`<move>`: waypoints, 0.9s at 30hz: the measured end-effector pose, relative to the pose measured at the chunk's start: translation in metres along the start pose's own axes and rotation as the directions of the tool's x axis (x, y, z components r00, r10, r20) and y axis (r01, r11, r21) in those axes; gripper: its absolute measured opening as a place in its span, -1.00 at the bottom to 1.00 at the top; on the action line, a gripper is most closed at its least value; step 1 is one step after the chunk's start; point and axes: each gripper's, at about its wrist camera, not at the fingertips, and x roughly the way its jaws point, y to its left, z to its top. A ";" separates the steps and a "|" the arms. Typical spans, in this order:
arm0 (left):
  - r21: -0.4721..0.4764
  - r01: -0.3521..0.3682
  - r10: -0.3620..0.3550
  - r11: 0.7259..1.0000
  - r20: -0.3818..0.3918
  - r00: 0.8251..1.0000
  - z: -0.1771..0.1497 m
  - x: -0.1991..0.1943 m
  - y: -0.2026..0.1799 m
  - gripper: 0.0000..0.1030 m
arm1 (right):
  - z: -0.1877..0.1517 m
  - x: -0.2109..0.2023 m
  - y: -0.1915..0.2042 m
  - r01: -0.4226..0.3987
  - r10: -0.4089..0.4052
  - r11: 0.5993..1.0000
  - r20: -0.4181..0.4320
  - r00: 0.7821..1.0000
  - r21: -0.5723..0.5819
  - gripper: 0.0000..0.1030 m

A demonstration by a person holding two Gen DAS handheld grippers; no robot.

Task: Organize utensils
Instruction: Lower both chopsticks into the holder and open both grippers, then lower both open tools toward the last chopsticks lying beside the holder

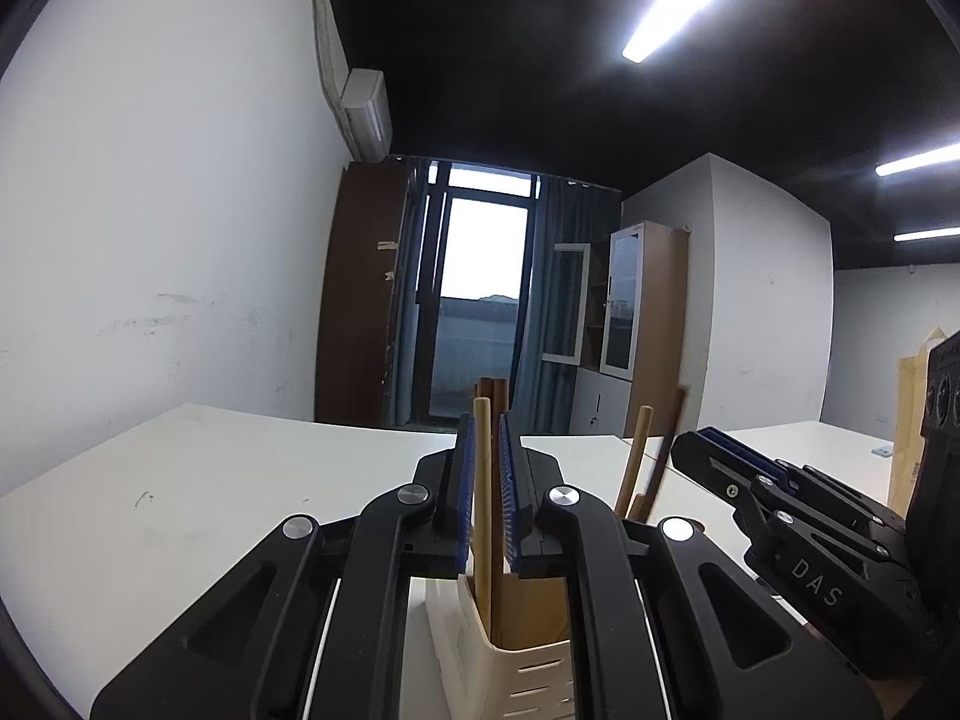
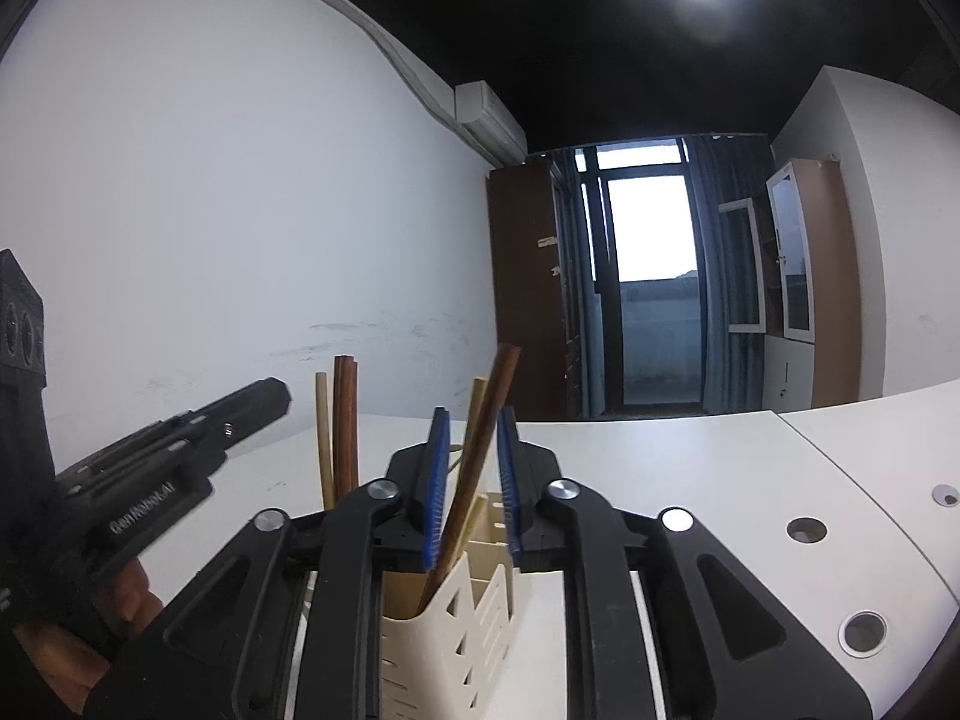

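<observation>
Office room, white walls, dark ceiling with strip lights, glazed door at the far end; work surface is a white table point(image 2: 660, 468). Left gripper point(image 1: 486, 480): blue pads stand narrowly apart, with a pale wooden stick point(image 1: 482, 480) and a dark wooden stick point(image 1: 497, 480) rising between them. The gap looks only a little wider than the sticks; whether the pads actually press on them I cannot tell. Both sticks stand roughly upright with their lower ends inside the cream slotted utensil holder point(image 1: 528, 678), which sits on the table directly below the fingers. Right gripper point(image 2: 471, 474): fingers parted, a dark brown stick point(image 2: 474, 468) leaning through the gap, near the left pad low down but clear of the right one, so it looks released or not yet pinched. A second pale stick point(image 2: 477, 402) leans just behind it. These two sit in a neighbouring compartment of the same holder. Outward from there: the other gripper appears at each view's edge, both hovering close over the holder. No loose utensils show on the visible table. Judgement: task looks late-stage, with at least four utensils already standing in the holder. What remains is probably letting go, withdrawing, and possibly straightening the leaning pair.
</observation>
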 end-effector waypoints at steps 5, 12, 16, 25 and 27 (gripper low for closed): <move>-0.004 0.005 -0.005 1.000 0.003 1.000 0.002 -0.009 0.004 -0.73 | 0.001 -0.002 -0.003 0.012 -0.012 1.000 0.000 1.000 0.008 -0.63; 0.034 0.010 -0.009 0.999 -0.030 1.000 -0.003 -0.015 -0.001 -0.63 | 0.001 -0.003 -0.004 0.026 -0.025 1.000 -0.021 0.999 0.008 -0.50; 0.045 0.011 -0.008 0.999 -0.061 0.998 -0.006 -0.019 -0.001 -0.47 | 0.003 -0.007 -0.003 0.032 -0.032 0.999 -0.035 0.999 0.010 -0.43; 0.050 0.006 0.001 0.999 -0.132 0.991 -0.002 -0.032 0.002 -0.29 | 0.004 -0.017 0.006 0.031 -0.031 1.000 -0.073 0.997 -0.005 -0.25; 0.057 0.001 0.007 0.998 -0.147 0.989 -0.002 -0.036 0.001 -0.25 | 0.004 -0.019 0.007 0.048 -0.049 0.999 -0.077 0.996 -0.009 -0.25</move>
